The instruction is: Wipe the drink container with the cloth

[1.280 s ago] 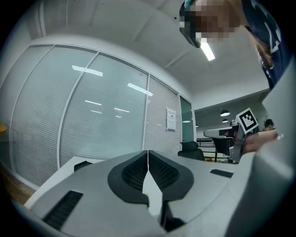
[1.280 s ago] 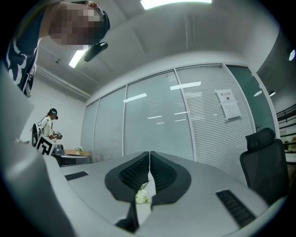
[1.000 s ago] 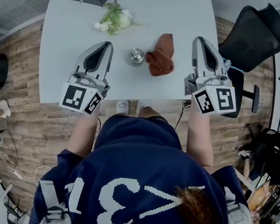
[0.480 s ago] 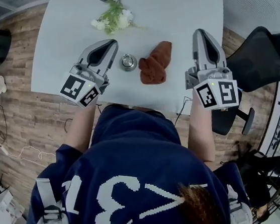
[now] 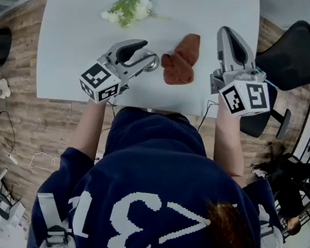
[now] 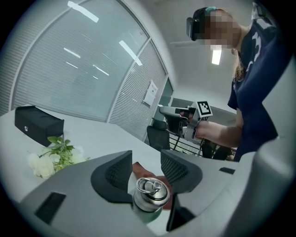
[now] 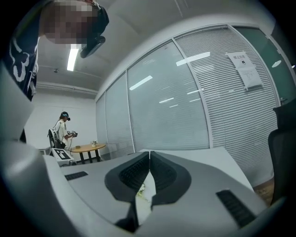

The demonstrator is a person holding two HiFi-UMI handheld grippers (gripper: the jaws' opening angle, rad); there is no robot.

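Note:
A small metal drink container with a ring on its lid stands on the white table. It sits low between the jaws of my left gripper, which have just been opening; the pads stand apart from it. In the head view the left gripper points right and covers most of the container. The crumpled red-brown cloth lies just right of the container, and shows behind it as cloth. My right gripper hovers right of the cloth, shut and empty, right gripper.
A spray of white flowers lies at the table's far side, with a black box beyond it. A black office chair stands off the table's right edge. Another person stands far off by a round table.
My left gripper has swung right and down onto the container, and its jaws have gone from shut to open around it. The right gripper has shifted a little beside the cloth.

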